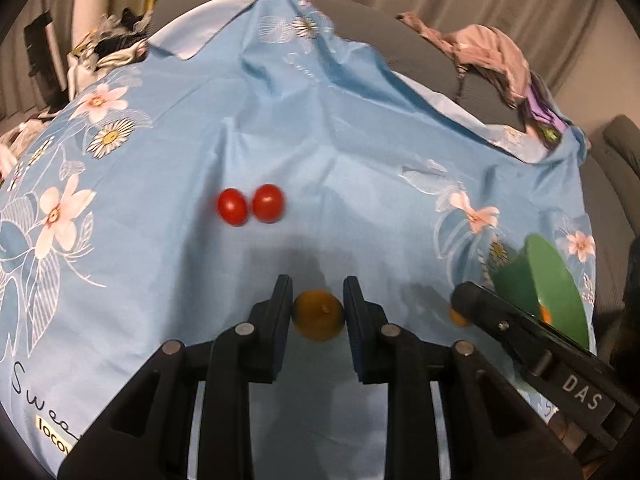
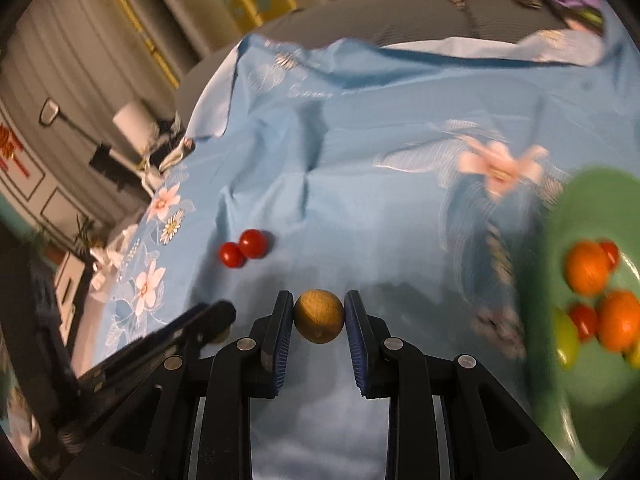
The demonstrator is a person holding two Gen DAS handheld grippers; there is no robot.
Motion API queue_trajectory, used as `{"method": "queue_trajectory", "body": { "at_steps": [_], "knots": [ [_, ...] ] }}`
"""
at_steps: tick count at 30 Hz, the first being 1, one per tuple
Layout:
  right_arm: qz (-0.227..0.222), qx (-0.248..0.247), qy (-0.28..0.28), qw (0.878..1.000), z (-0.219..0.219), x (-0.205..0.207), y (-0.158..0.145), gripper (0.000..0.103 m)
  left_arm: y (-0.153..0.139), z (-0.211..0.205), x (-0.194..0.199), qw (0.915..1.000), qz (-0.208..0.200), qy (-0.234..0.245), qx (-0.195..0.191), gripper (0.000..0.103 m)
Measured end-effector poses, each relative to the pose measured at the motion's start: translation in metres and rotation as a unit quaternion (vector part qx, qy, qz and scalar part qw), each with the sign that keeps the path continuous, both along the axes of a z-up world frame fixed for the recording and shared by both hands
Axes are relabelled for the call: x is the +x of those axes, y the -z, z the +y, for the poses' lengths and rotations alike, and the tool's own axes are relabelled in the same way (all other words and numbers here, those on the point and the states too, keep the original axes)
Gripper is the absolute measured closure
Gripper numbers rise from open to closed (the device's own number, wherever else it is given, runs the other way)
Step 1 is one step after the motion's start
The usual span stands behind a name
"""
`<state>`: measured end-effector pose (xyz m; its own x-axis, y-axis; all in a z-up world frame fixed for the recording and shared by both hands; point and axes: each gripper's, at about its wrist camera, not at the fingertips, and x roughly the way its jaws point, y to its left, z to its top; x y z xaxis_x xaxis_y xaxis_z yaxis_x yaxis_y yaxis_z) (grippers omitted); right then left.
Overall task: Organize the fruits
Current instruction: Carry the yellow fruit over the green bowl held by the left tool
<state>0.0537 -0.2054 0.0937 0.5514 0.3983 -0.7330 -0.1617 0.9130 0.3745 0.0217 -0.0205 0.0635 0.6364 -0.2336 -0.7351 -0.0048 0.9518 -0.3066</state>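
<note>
My left gripper (image 1: 318,300) is shut on a small brown-yellow round fruit (image 1: 318,316) above the blue floral cloth (image 1: 320,140). My right gripper (image 2: 319,312) is shut on a similar brown round fruit (image 2: 319,316); it also shows in the left wrist view (image 1: 458,314), by the green plate (image 1: 560,292). Two red cherry tomatoes (image 1: 250,205) lie side by side on the cloth ahead; they also show in the right wrist view (image 2: 244,250). The green plate (image 2: 592,208) at the right holds oranges (image 2: 588,268), small red tomatoes (image 2: 584,320) and a yellow-green fruit (image 2: 566,338).
The cloth covers a grey sofa-like surface (image 1: 420,40) with a heap of pink and purple clothes (image 1: 488,48) at the back right. Clutter and a white roll (image 1: 90,12) lie at the far left. Curtains hang behind.
</note>
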Motion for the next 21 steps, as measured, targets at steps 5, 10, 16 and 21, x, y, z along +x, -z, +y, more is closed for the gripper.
{"method": "queue_trajectory", "body": {
  "at_steps": [5, 10, 16, 21],
  "knots": [
    [-0.043, -0.008, 0.032, 0.999, -0.020, -0.009, -0.022, 0.075, -0.006, -0.022, -0.007, 0.9994, -0.014, 0.028, 0.012, 0.077],
    [-0.067, -0.008, 0.051, 0.996, -0.036, -0.019, -0.034, 0.075, -0.018, -0.046, -0.018, 0.9975, -0.037, 0.058, 0.017, 0.077],
    [-0.094, -0.005, 0.098, 0.991, -0.065, -0.031, -0.049, 0.075, -0.029, -0.074, -0.027, 0.9931, -0.060, 0.096, 0.033, 0.077],
    [-0.109, -0.002, 0.129, 0.986, -0.089, -0.037, -0.056, 0.075, -0.039, -0.098, -0.027, 0.9892, -0.076, 0.116, 0.048, 0.077]
  ]
}}
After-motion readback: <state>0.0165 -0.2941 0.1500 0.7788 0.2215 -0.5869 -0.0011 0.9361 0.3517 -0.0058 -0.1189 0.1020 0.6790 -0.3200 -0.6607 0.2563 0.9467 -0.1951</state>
